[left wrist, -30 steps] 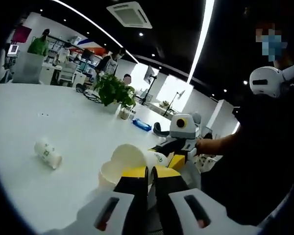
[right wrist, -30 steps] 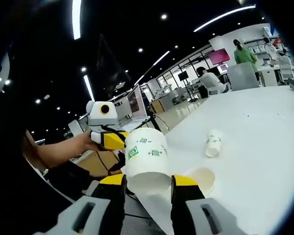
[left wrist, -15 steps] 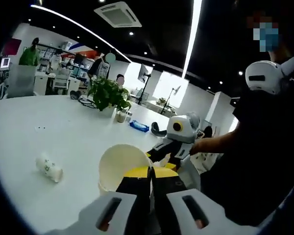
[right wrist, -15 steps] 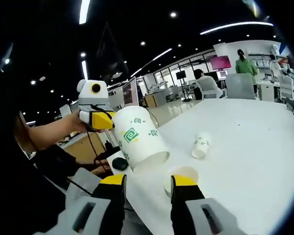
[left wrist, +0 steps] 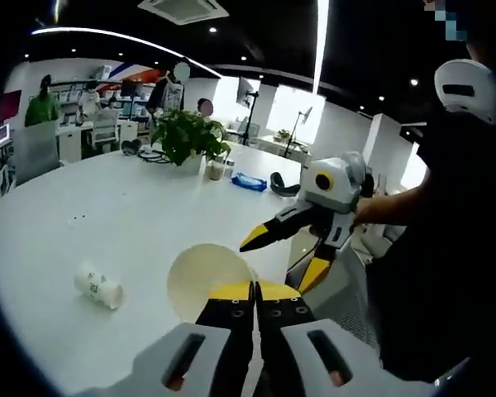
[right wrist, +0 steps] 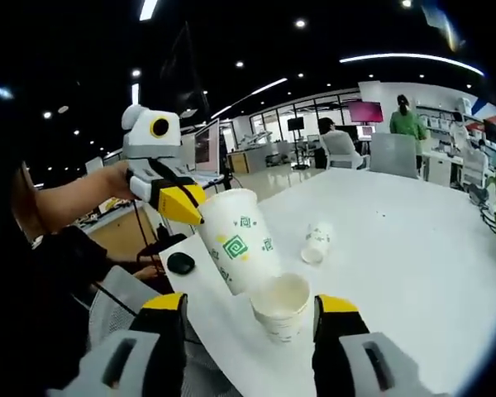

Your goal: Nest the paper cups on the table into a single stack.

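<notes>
The left gripper (left wrist: 254, 291) pinched the rim of a cup (right wrist: 238, 240), held tilted above a second cup (right wrist: 281, 304) standing on the table (right wrist: 413, 248) between the wide-spread, empty fingers of the right gripper (right wrist: 252, 308). The step looked like nesting, so the next move called for lowering the held cup's base into that open mouth. The left gripper view showed the held cup's hollow inside; both views showed a third cup (left wrist: 99, 288) lying farther out.
</notes>
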Tool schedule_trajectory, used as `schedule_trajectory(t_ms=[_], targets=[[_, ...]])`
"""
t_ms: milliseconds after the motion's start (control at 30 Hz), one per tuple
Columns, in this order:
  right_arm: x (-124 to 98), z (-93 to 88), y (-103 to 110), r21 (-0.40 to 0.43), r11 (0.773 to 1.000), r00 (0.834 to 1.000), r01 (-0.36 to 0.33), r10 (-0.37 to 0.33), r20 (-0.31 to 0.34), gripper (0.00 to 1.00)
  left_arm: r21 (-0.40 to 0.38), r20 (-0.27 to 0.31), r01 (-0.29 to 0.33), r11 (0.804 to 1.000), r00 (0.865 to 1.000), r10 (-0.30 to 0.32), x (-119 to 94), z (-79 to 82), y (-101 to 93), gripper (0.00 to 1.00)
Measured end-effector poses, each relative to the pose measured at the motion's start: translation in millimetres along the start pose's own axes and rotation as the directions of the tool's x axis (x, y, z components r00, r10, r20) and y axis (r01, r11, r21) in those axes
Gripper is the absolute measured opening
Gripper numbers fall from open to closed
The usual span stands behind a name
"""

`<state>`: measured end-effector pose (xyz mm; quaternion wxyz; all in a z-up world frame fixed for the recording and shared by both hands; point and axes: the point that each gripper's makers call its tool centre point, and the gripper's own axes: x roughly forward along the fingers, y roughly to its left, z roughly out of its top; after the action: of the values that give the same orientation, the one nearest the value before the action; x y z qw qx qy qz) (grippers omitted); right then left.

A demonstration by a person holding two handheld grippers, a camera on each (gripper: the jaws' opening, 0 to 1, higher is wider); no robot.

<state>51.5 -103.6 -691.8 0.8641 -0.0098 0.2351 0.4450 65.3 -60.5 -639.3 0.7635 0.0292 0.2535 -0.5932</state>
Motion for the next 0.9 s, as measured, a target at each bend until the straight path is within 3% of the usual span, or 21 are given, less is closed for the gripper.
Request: schedule_trajectory(t_ms=[300,467,700,900], targets=[[-6,-6.3,-9,0.011,0.999,0.999,0.043,-0.043,0.000,0.76,0.066,-0.072,-0.021,0.998,0.997,0.026,13,-5.2,4.2,0.00],[-9,-9.6,-14,0.014,0.998,0.998,0.066,-0.066,0.002,0.84,0.122,-0.145,-0.036,0.992,0.988,0.054,18,-16.0,10.2,0.00],[-11,-15.6,-19,0.022,0.997,0.997,0.079,-0.079,-0.008,0.85,0.166,-0.186,-0.045,0.985,0.980,0.076,30,-20.2,13.2,0.00],[-11,-18.9,-18,0.030,0.997,0.997,0.077,-0.077,-0.012,0.85,0.263,-0.268,-0.040,0.964,0.957,0.113,41,-31.0,14.2,0.00]])
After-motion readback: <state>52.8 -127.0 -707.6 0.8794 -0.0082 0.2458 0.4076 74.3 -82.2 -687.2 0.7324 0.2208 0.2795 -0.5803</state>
